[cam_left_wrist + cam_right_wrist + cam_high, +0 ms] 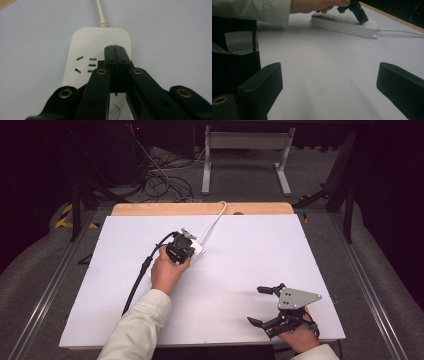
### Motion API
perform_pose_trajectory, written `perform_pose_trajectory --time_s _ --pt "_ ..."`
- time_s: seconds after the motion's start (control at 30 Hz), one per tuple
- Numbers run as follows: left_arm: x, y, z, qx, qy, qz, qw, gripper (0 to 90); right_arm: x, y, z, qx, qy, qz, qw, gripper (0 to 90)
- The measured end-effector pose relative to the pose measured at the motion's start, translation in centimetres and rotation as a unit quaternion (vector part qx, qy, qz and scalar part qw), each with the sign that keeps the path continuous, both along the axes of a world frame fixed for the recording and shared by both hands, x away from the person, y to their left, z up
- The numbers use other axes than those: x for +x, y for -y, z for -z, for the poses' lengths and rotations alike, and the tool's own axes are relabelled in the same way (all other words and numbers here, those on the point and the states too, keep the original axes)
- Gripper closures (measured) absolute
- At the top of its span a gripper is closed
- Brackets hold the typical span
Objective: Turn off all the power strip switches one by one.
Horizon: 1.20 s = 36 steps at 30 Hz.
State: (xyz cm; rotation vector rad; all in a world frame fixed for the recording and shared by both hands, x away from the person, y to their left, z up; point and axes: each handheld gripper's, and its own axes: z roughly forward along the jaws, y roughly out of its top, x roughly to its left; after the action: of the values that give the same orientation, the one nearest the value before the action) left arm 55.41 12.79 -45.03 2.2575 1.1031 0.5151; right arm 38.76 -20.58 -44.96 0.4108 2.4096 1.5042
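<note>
Pressing down on the white power strip looks like the step in hand: the left gripper has its jaws fully together with nothing between them, and the joined tips rest on the strip's top face just right of a socket's slots, near the end where the pale cord leaves. Directly below the tips, nearer the hand, a round button shows on the strip. If that button is the target, I would draw the closed tips back toward the hand, keep them upright, and push straight down so the strip does not skid on the white table. The right gripper stands wide apart and empty, well to the right of the strip; resting it on the strip's near end would steady it.
</note>
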Motion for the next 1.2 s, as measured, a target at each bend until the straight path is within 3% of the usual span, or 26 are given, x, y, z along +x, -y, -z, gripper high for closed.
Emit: perform_pose_trajectory --time_s 0.43,0.5,0.57,0.6,0.63,0.7,0.73,0.8,0.93,1.0,1.2 --pt "0.0 0.0 0.1 -0.004 0.0 -0.004 1.0 90.0 0.0 0.0 0.0 0.0 0.0 0.0 1.0 7.4" --pt "-0.2 0.2 0.1 0.011 0.005 -0.001 0.9999 90.0 0.0 0.0 0.0 0.001 0.0 0.0 1.0 7.4" --pt "-0.7 0.4 -0.5 0.031 0.027 0.0 0.9992 90.0 0.0 0.1 -0.1 0.003 0.001 0.001 1.0 7.4" --pt "-1.2 0.2 -0.9 0.027 0.045 0.005 0.9986 90.0 0.0 0.2 -0.1 0.004 0.001 0.002 1.0 7.4" --pt "-1.7 0.0 -1.8 0.0 0.057 0.012 0.9983 90.0 0.0 0.2 -0.1 0.004 0.001 0.002 1.0 7.4" --pt "-2.3 -0.4 -3.2 -0.041 0.062 0.019 0.997 90.0 0.1 0.2 0.0 0.005 -0.001 0.002 1.0 7.4" --pt "-2.5 -0.6 -3.7 -0.049 0.066 0.021 0.9964 90.0 0.2 0.2 0.0 0.005 -0.003 0.002 1.0 7.4" --pt "-3.0 -0.9 -4.5 -0.061 0.063 0.027 0.9958 90.0 0.2 0.2 0.0 0.005 -0.003 0.002 1.0 7.4" --pt "-3.7 -1.3 -4.8 -0.059 0.063 0.037 0.9956 89.5 0.0 0.2 -0.1 0.005 0.0 0.004 1.0 7.4" --pt "-4.3 -1.6 -5.1 -0.068 0.071 0.042 0.9942 72.0 0.0 0.2 -0.1 0.004 0.0 0.005 1.0 7.4" --pt "-6.4 -2.4 -6.9 -0.104 0.09 0.07 0.988 55.6 0.0 0.3 -0.1 0.008 0.0 0.008 0.9999 7.4"
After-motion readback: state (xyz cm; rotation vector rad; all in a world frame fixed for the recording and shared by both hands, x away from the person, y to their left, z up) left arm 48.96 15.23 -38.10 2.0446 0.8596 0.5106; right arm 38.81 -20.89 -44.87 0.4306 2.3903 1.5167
